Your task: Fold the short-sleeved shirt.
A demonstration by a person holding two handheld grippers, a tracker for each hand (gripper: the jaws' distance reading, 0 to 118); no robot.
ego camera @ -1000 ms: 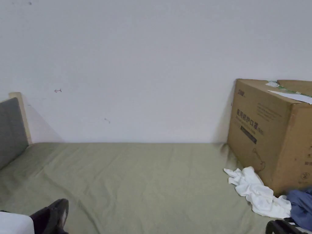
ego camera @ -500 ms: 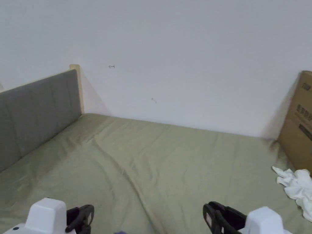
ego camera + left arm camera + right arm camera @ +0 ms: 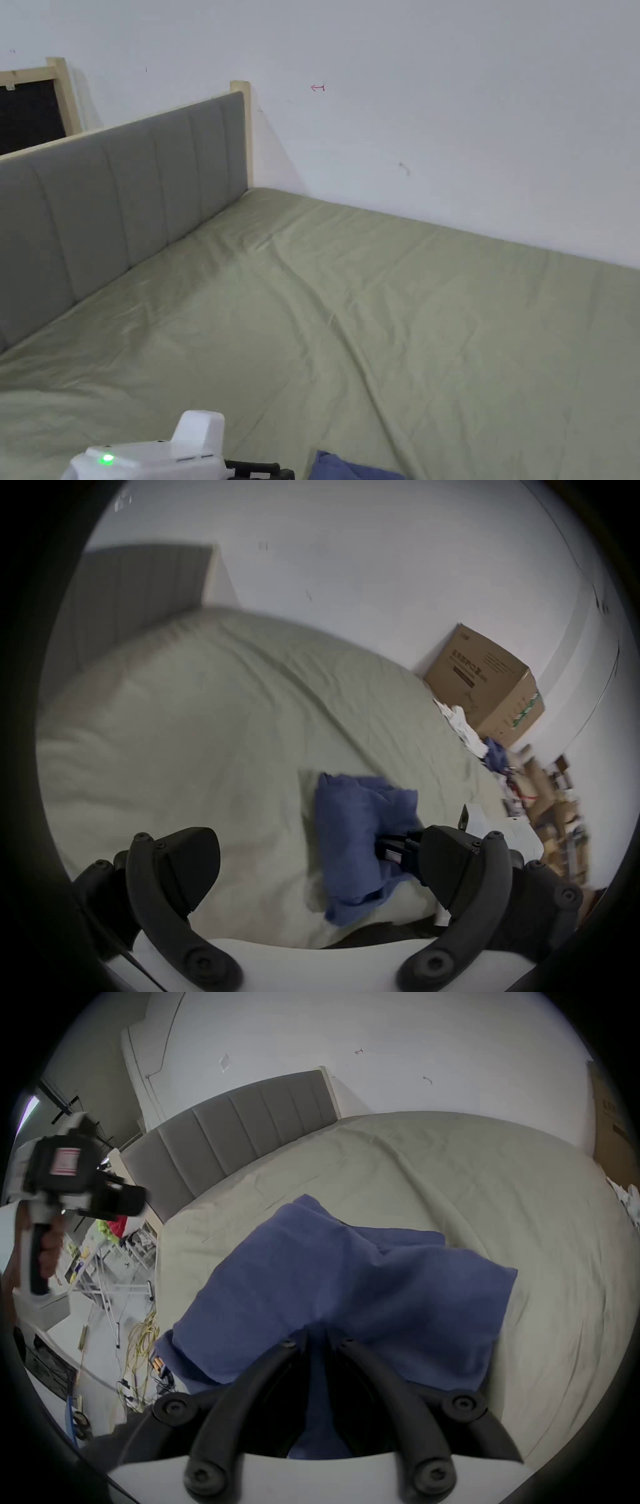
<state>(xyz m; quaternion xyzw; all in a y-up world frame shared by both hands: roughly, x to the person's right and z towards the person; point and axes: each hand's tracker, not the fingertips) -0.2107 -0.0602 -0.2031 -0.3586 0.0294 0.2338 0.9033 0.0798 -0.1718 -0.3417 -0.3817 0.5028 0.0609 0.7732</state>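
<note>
My right gripper (image 3: 317, 1333) is pinching the blue shirt (image 3: 346, 1286), which hangs bunched over the near edge of the bed (image 3: 433, 1172). My left gripper (image 3: 318, 868) is spread wide, off to the shirt's left and clear of it, above the green sheet (image 3: 375, 325) near the headboard (image 3: 125, 187).

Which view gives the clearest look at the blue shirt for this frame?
The right gripper view: the blue shirt lies large and bunched on the green sheet, pinched by the right gripper. The left gripper view shows it smaller and blurred; the head view catches a corner.
</note>
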